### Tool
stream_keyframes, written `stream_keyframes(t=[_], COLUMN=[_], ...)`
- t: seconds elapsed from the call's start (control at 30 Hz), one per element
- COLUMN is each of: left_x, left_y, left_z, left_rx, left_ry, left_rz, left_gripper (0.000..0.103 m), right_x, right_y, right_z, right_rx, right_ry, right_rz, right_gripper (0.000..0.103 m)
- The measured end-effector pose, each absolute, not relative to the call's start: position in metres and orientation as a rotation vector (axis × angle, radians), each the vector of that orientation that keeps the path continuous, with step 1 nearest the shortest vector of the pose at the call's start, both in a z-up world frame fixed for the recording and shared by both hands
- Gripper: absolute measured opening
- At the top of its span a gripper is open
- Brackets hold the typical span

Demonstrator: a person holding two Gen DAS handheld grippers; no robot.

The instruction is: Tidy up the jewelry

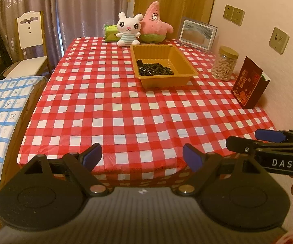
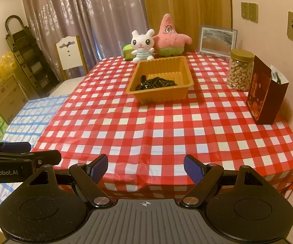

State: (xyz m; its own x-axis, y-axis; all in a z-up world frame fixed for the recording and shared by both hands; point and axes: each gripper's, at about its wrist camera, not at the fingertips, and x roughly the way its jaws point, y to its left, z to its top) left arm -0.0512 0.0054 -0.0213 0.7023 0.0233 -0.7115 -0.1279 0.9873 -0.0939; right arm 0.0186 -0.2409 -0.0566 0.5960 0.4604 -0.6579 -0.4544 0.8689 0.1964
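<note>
While both the left gripper (image 1: 142,158) and right gripper (image 2: 145,167) are held spread and empty, the beaded necklace (image 2: 156,83) is seen well ahead in the tray (image 2: 184,70), neither hand clearly nearer.

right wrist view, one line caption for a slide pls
Open right gripper at the near edge of a red checked table, facing an orange tray holding dark beaded jewelry.

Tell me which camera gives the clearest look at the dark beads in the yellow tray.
The right wrist view: the beads look larger and the tray sits near centre. The left wrist view shows the same pile, smaller.
</note>
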Motion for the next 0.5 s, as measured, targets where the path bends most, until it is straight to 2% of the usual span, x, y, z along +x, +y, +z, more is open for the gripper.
stream_keyframes(t=[0.5], left_x=[-0.0462], left_y=[0.0059], left_z=[-0.0208], left_rx=[-0.139], left_ry=[0.784], left_rz=[0.086], left_gripper=[0.086], right_x=[0.0201], right_y=[-0.2385], right_z=[-0.0570], right_rx=[0.008], right_ry=[0.765], right_rz=[0.534], right_gripper=[0.081])
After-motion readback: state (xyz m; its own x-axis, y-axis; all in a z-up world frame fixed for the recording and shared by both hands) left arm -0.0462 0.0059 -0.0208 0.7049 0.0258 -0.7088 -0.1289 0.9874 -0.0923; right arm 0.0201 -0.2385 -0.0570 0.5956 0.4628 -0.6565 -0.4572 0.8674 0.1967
